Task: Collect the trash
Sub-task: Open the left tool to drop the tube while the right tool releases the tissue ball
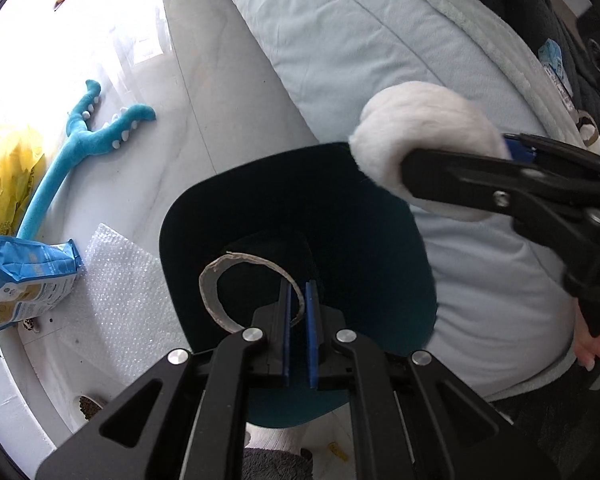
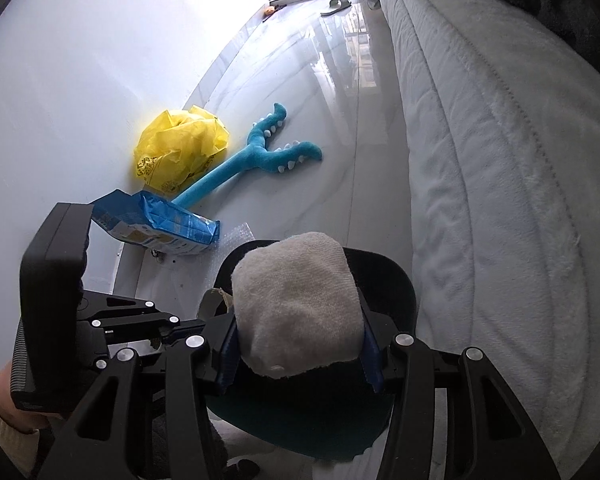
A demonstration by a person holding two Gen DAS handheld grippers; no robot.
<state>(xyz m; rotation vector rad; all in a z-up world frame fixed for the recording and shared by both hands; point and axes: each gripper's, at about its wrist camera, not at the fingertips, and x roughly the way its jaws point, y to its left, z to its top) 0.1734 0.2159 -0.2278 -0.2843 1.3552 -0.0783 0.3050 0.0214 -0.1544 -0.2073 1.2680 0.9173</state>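
My left tool pinches the thin wall of a grey cardboard ring, ragged along its edge, jaws nearly together, held over the dark teal bin. My right tool clamps a white, fuzzy wad of soft material, lumpy and rounded, also above the bin's mouth. On the glossy floor beside the bin lie a blue printed bag, bubble wrap, a crumpled yellow bag and a blue plush toy. A pale quilted bed runs alongside.
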